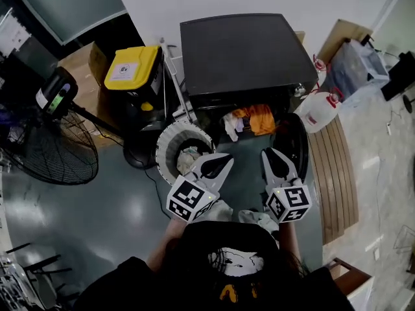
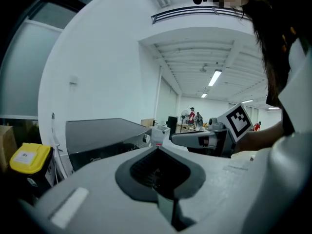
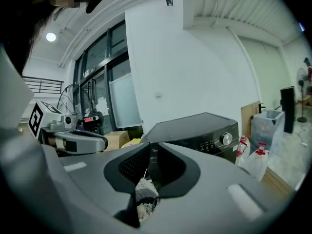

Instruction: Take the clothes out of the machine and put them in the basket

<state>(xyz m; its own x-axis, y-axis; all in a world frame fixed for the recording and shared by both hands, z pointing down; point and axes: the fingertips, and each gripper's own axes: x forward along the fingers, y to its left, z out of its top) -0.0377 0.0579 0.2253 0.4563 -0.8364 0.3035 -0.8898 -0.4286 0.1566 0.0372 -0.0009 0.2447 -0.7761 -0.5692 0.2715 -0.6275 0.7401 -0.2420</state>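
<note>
Head view. The machine (image 1: 246,50) sits top centre, its door (image 1: 295,141) swung open to the right. An orange garment (image 1: 261,118) and a white garment (image 1: 231,125) hang at the opening. The basket (image 1: 170,149) stands on the floor at the machine's left front corner, with pale clothes (image 1: 189,159) in it. My left gripper (image 1: 219,162) is just beside the basket's rim. My right gripper (image 1: 277,161) is next to the door, and both point toward the machine. A fan (image 1: 48,151), a yellow-lidded bin (image 1: 133,67) and white jugs (image 1: 318,112) stand round about.

Left gripper view. The jaws are drawn together and the dark pads (image 2: 141,172) have nothing between them. I can see the machine's top and the bin. The right gripper with its marker cube is off to the right. The opening, the garments and the basket don't show here.

Right gripper view. The jaws meet at the tips. A scrap of pale fabric (image 3: 145,196) shows in the slot behind the tips. I cannot tell whether it is pinched or lies beyond. Only this view shows the machine's front panel and its knob (image 3: 225,139). The jugs are at the right and the left gripper at the left. The basket doesn't show here either.
</note>
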